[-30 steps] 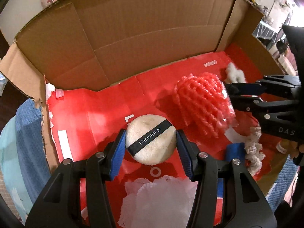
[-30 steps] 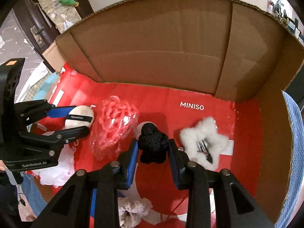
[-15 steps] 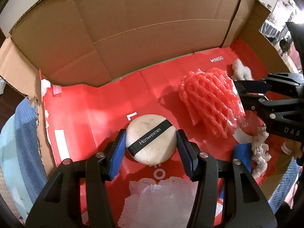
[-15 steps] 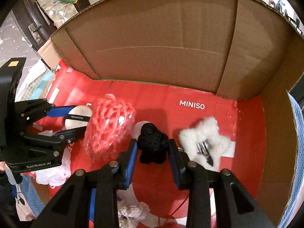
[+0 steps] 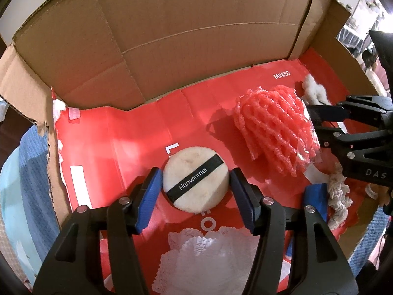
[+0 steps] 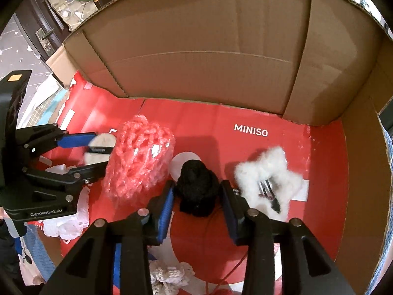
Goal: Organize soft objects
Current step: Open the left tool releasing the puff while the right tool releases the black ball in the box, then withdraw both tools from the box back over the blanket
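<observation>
Left wrist view: your left gripper point(image 5: 196, 180) fingers have just been opening, powder puff point(image 5: 195, 178) loose between them.
Right wrist view: your right gripper point(image 6: 197, 198) fingers also just opening, slack around black pom-pom point(image 6: 197, 188).

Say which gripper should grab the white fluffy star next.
Right. The white fluffy star lies beside the right gripper, its jaws just opening off the black pompom; the left gripper, likewise opening around the puff, sits beyond the red foam net.
</observation>
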The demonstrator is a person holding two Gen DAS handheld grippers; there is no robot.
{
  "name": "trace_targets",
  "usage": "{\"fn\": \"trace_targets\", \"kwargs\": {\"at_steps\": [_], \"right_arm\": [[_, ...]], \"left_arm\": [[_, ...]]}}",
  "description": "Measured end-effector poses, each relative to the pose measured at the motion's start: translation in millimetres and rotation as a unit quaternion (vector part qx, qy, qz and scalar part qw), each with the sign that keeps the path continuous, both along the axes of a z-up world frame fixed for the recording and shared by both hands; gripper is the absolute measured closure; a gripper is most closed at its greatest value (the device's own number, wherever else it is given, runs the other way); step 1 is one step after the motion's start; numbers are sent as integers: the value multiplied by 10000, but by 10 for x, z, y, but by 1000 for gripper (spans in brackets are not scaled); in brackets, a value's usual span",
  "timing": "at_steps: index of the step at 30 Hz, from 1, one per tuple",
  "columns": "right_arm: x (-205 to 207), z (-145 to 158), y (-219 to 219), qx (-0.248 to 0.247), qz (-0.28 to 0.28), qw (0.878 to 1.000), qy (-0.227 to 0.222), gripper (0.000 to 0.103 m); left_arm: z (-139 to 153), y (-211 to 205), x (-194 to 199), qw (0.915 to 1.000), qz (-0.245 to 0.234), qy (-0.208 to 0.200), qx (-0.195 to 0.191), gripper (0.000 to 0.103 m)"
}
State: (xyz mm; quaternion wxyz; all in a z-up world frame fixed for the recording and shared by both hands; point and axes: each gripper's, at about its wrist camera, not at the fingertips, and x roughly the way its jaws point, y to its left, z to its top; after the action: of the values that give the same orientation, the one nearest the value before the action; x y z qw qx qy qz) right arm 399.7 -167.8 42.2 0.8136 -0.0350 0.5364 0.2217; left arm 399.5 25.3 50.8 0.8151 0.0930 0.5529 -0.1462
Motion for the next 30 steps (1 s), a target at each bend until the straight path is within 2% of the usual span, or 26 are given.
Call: {"fn": "trace_targets", "kwargs": {"at_steps": [9, 17, 20, 22, 28, 30], "right_arm": [[6, 21, -37, 25, 8, 10000, -4, 55], [-42, 117, -69, 105, 1, 9999, -57, 50], [-75, 173, -113, 172, -22, 9998, -101, 46], [-111, 226, -159, 269, -43, 9996, -120, 46], [-287, 449, -224, 334, -114, 9987, -364, 40], [-391, 558, -239, 352, -118, 9981, -486, 38]], "left_arm": [[80, 128, 23, 10000, 34, -57, -8, 44], [311, 88, -134, 9998, 59, -197, -53, 40], [429, 94, -258, 9993, 78, -339, -131, 40], [506, 122, -306, 9988, 106, -430, -209, 36], [837, 173, -633, 9950, 183, -929, -326, 33], [974, 204, -814, 9921, 240, -1135, -483, 29]]}}
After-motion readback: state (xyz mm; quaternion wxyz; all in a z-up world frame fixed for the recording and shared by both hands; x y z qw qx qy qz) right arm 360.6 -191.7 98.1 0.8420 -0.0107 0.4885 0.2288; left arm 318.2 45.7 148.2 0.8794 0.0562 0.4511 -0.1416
